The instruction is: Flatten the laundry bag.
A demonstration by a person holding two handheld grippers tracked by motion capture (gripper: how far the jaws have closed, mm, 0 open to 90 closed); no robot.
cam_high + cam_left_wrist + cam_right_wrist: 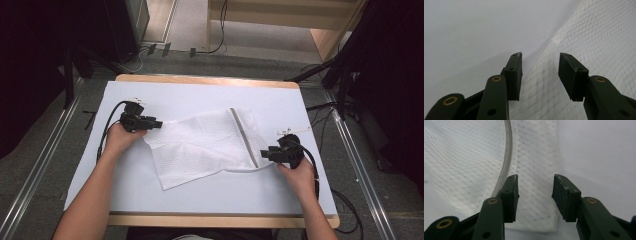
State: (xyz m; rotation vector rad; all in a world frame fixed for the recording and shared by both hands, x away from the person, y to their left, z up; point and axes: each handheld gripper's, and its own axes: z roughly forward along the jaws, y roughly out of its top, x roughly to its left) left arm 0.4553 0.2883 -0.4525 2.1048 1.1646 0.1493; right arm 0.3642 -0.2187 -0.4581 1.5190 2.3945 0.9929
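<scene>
White mesh laundry bag (pixel 207 145) with a grey zipper strip (pixel 244 136), lying crumpled at the centre of the white-covered worktop (pixel 200 95); no legible writing or label appears on it. Left gripper (pixel 159 123) at the bag's upper-left corner and right gripper (pixel 263 153) at its lower-right edge. Both pairs of fingers (pixel 515 72) stand well apart over the mesh, pressing on nothing.

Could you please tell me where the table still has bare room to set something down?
Free: the far strip of the white table cover beyond the mesh bag, and the near strip before it. Crowded: mid-table, between left gripper and right gripper.
</scene>
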